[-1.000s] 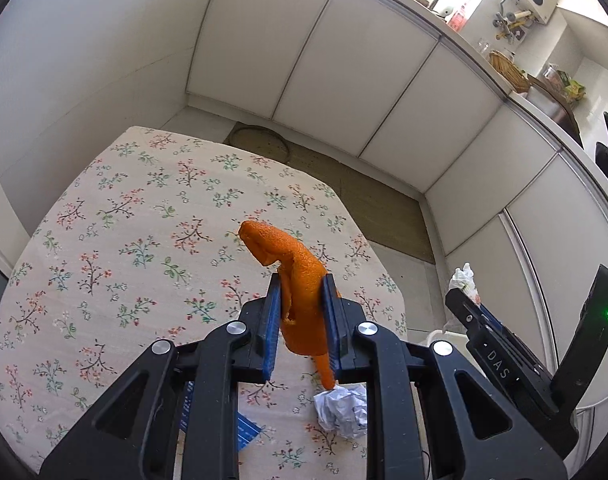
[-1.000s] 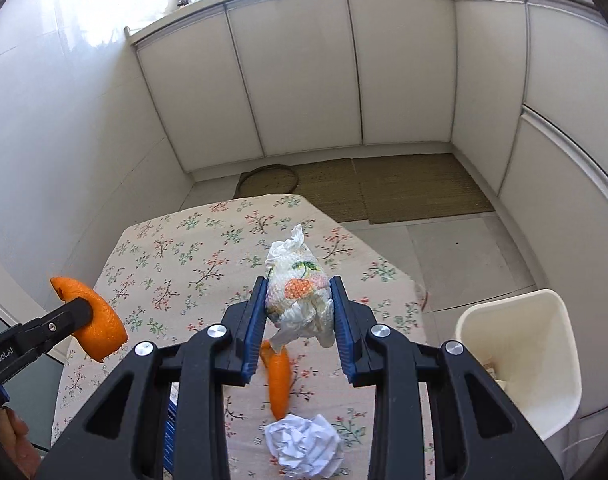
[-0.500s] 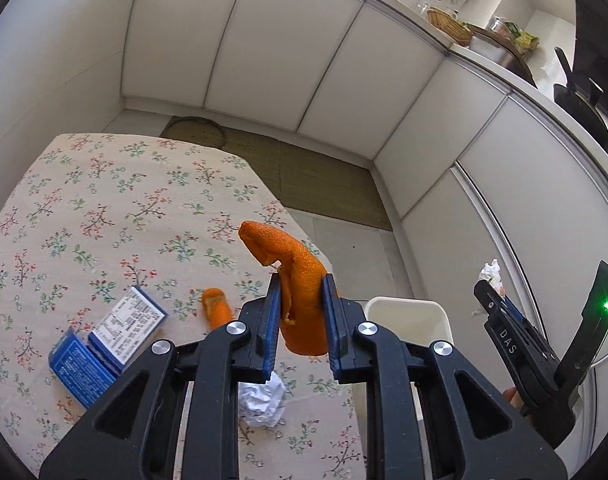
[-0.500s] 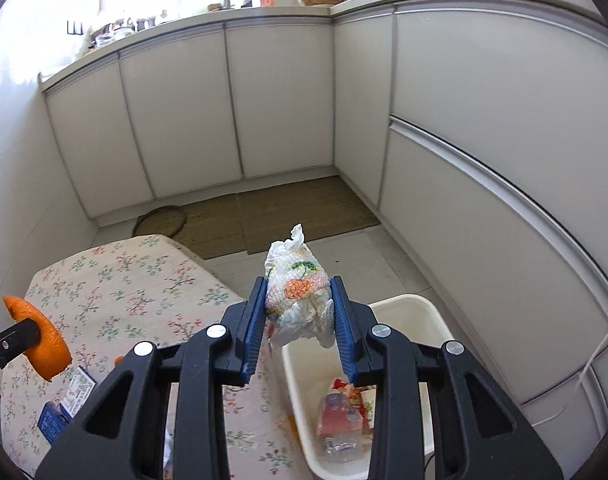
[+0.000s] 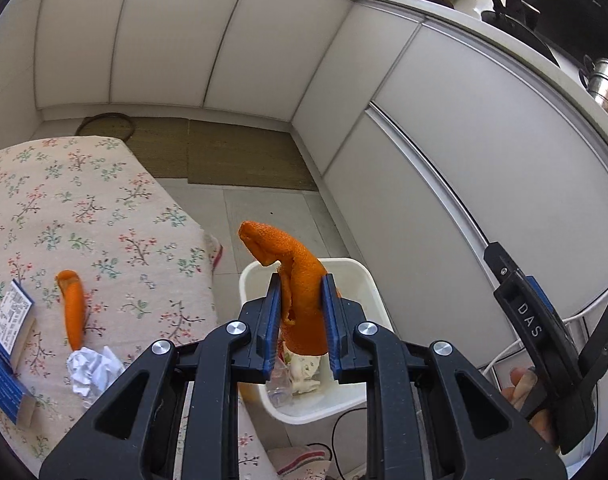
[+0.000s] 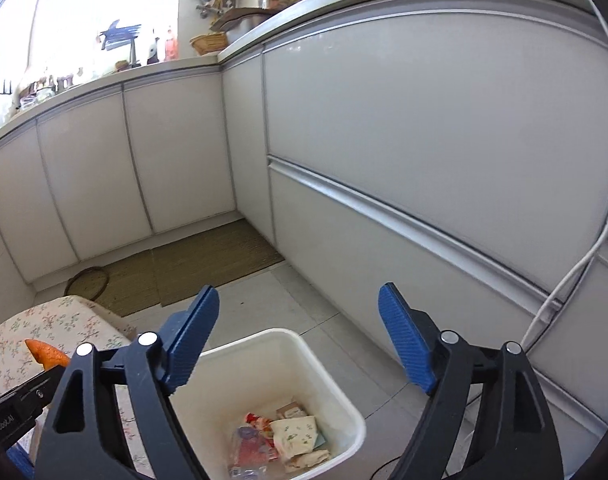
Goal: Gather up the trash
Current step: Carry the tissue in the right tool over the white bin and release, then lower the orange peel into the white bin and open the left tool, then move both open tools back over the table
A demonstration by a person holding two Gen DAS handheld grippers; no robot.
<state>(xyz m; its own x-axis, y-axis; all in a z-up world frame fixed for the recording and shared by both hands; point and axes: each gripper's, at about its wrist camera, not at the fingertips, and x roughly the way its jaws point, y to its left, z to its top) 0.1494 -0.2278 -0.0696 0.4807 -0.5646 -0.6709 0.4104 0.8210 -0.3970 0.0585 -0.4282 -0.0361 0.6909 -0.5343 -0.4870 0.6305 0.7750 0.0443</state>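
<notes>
Orange peel (image 5: 302,280) is pinched mid-strip in left gripper (image 5: 302,320), hanging over white bin (image 5: 369,280) beside the table's corner edge. Light, limp, slightly springy; likely drops clean. Right gripper (image 6: 300,340) has just been opening, jaws wide, nothing between them.

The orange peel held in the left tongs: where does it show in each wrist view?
Left wrist view: orange peel at centre, clamped upright between the blue pads of the left tongs, above the bin.
Right wrist view: only its tip shows at the left edge, over the flowered tablecloth.
Shared landmark: the white bin on the floor.
</notes>
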